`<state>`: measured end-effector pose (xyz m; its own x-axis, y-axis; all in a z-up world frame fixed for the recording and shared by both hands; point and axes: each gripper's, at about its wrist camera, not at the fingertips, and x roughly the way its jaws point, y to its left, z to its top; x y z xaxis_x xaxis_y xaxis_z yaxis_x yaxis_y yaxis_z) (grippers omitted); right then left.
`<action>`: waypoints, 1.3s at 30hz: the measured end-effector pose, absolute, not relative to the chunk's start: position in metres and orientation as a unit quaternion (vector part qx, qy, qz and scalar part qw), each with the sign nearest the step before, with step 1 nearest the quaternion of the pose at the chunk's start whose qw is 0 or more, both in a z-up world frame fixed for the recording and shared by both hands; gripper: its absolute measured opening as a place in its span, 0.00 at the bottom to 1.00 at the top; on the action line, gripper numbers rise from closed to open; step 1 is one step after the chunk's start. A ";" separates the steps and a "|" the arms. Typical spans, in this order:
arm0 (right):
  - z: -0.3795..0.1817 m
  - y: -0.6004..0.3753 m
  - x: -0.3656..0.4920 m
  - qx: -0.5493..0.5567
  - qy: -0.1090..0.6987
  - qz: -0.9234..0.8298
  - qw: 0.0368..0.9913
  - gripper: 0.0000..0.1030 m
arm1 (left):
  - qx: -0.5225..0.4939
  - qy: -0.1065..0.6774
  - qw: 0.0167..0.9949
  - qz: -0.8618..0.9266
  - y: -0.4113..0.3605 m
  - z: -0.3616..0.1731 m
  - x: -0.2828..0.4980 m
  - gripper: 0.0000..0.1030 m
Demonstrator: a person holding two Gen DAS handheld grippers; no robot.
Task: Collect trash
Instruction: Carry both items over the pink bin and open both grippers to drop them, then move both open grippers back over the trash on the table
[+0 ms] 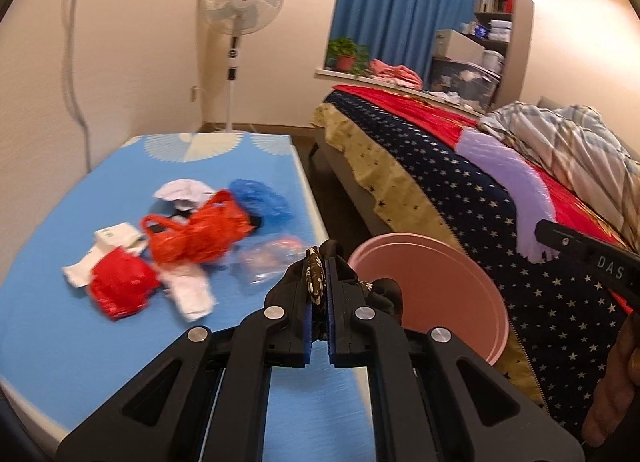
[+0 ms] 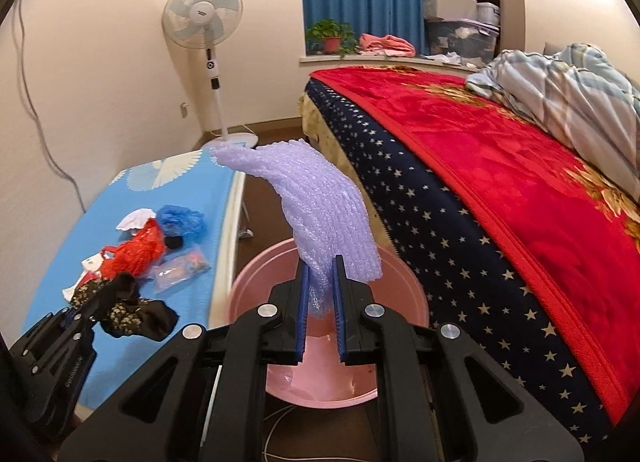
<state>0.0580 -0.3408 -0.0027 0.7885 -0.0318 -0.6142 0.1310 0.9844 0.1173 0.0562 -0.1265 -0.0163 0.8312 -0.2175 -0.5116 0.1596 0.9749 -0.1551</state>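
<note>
Seen along the left claw (image 1: 319,282), the jaws are clenched on a dark floral rag (image 1: 316,282) held up over the right edge of the blue-covered bench (image 1: 60,342), just beside the pink basin (image 1: 460,282) standing between bench and bed (image 1: 440,166). Most of the trash is not yet collected: on the bench I count one orange-red plastic bag (image 1: 196,234), one red wrapper (image 1: 120,286), one blue mesh bundle (image 1: 260,198), one clear plastic packet (image 1: 268,258) and several white paper scraps (image 1: 188,294), blurred together. Seen along the right claw (image 2: 319,294), the jaws are gripping one sheet of lavender foam wrap (image 2: 320,206), arching up directly above the basin (image 2: 248,282), whose bottom looks nearly bare but for a pale scrap or two. Judging by this, the collecting has barely begun; two pieces are in hand, about to be dropped.
</note>
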 end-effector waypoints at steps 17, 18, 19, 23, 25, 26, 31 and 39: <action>-0.020 -0.364 0.070 0.095 0.344 -0.074 0.931 0.12 | -0.042 0.290 0.945 -0.144 -0.183 -0.034 0.085 0.05; -0.021 -0.365 0.071 0.096 0.345 -0.075 0.931 0.12 | -0.043 0.290 0.945 -0.144 -0.185 -0.035 0.086 0.05; -0.021 -0.365 0.072 0.097 0.345 -0.076 0.930 0.12 | -0.044 0.291 0.945 -0.145 -0.185 -0.035 0.087 0.05; -0.023 -0.367 0.072 0.097 0.347 -0.079 0.929 0.12 | -0.047 0.293 0.943 -0.149 -0.189 -0.035 0.091 0.05; -0.025 -0.368 0.072 0.099 0.350 -0.082 0.928 0.15 | -0.049 0.293 0.942 -0.154 -0.192 -0.035 0.092 0.05; -0.026 -0.369 0.073 0.100 0.352 -0.083 0.927 0.17 | -0.052 0.295 0.941 -0.158 -0.192 -0.035 0.093 0.07; -0.027 -0.369 0.073 0.096 0.354 -0.096 0.925 0.49 | -0.064 0.309 0.936 -0.158 -0.189 -0.040 0.098 0.32; -0.025 -0.362 0.075 0.091 0.347 -0.088 0.929 0.49 | -0.066 0.301 0.939 -0.151 -0.165 -0.032 0.090 0.32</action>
<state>0.0749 -0.3622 -0.0253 0.7433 -0.0992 -0.6616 0.2261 0.9680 0.1089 0.0900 -0.1649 -0.0320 0.7733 -0.3229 -0.5456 0.2430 0.9458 -0.2154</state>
